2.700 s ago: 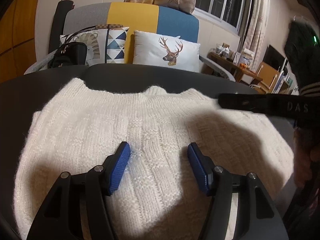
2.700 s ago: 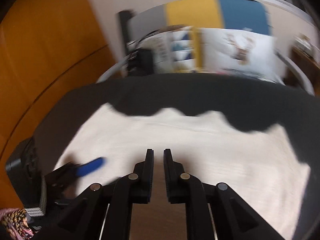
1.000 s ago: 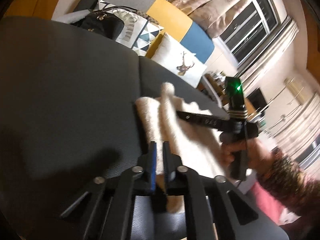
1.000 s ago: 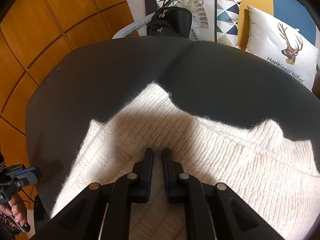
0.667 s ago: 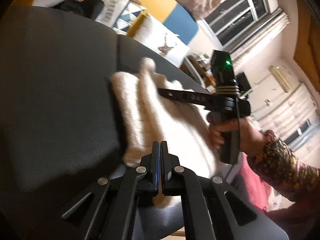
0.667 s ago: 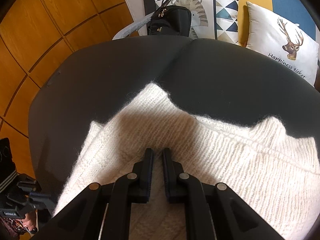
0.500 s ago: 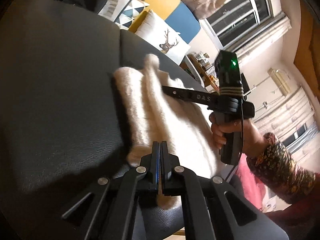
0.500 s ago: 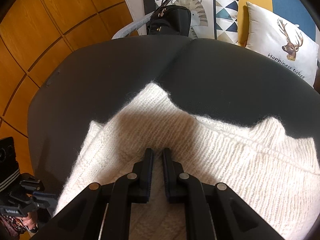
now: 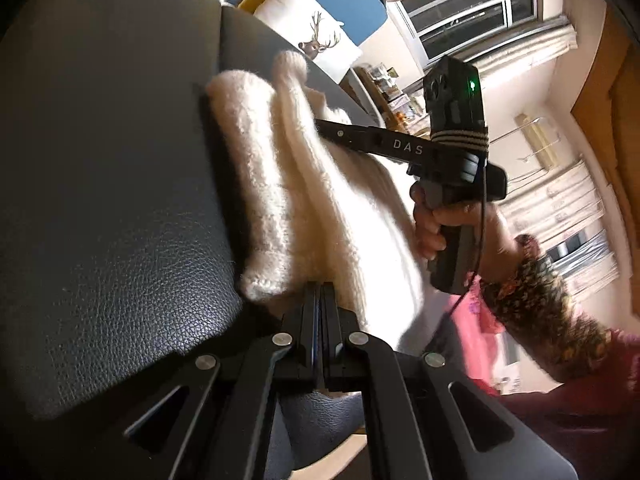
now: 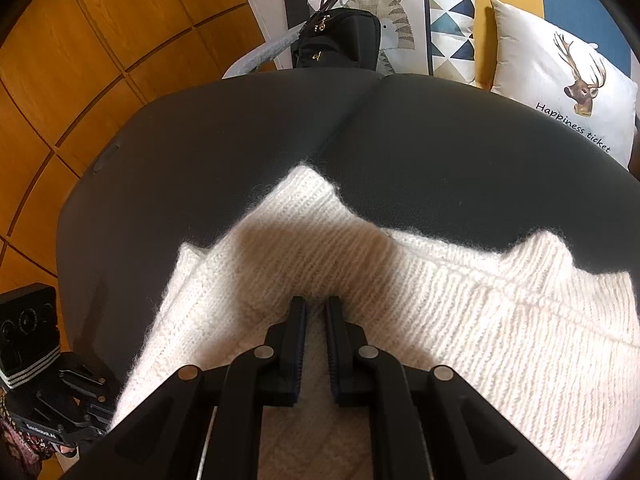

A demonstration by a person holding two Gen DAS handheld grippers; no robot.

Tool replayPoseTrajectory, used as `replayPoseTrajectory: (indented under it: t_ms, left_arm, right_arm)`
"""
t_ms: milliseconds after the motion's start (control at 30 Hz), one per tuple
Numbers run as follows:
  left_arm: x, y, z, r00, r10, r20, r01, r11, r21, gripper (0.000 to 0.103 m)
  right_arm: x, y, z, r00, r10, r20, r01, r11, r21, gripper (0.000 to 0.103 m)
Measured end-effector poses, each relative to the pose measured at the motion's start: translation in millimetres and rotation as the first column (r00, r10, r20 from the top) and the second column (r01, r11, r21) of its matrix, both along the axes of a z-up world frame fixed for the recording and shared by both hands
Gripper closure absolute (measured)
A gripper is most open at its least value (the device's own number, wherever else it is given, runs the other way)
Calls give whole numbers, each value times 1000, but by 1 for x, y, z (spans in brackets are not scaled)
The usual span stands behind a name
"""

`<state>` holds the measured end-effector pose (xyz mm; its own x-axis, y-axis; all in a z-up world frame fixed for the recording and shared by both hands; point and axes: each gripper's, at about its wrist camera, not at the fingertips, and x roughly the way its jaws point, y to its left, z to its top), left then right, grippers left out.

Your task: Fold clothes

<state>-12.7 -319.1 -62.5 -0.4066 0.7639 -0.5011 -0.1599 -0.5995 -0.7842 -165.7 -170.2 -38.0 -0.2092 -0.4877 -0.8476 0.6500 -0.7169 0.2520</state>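
Cream knit sweater point(image 10: 460, 320) spread on a dark leather seat point(image 10: 248, 152), near its front edge. Left gripper point(image 9: 320, 292) pinched tight on the sweater's near hem at the seat's front edge, fingers pressed together with no gap, a folded ridge of knit point(image 9: 260, 184) running away from them. Right gripper point(image 10: 315, 308) nipped on a bunch of sweater further along the seat, fingers nearly together with only a narrow slit between. Seen from the left wrist: right gripper's arm printed "DAS" point(image 9: 408, 147), green light point(image 9: 473, 85) lit on its body, held in a hand point(image 9: 444, 224). Behind the seat, deer cushion point(image 10: 560, 80) lettered "Happiness ticket", a triangle-pattern cushion point(image 10: 450, 24) and a black bag point(image 10: 340, 40) beside it.
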Motion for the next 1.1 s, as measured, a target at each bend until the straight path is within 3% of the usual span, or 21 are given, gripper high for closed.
replayPoseTrajectory:
  t_ms: [267,633,867,1000,1100]
  left_arm:
    - [0,21,-3,985,-168,28,167,986,8,103]
    - [6,26,-3,970,-233,70,234,972,-7,103]
    - [14,22,4,978,-196,71,200,978,-60,103]
    - [26,16,20,993,-108,44,114,980,-165,103]
    - [35,7,45,1000,-25,-6,23,981,-192,103]
  right_arm:
    - [1,-1,-1,1000,-7,-3,7,1000,2,94]
    - [4,-2,-2,1000,-13,-8,13,1000,0,94]
    - [4,-1,-3,1000,-9,-4,9,1000,-7,94]
    - [5,1,-4,1000,-11,-9,11,1000,-18,94]
    - [6,2,-4,1000,-17,-12,16,999,-31,94]
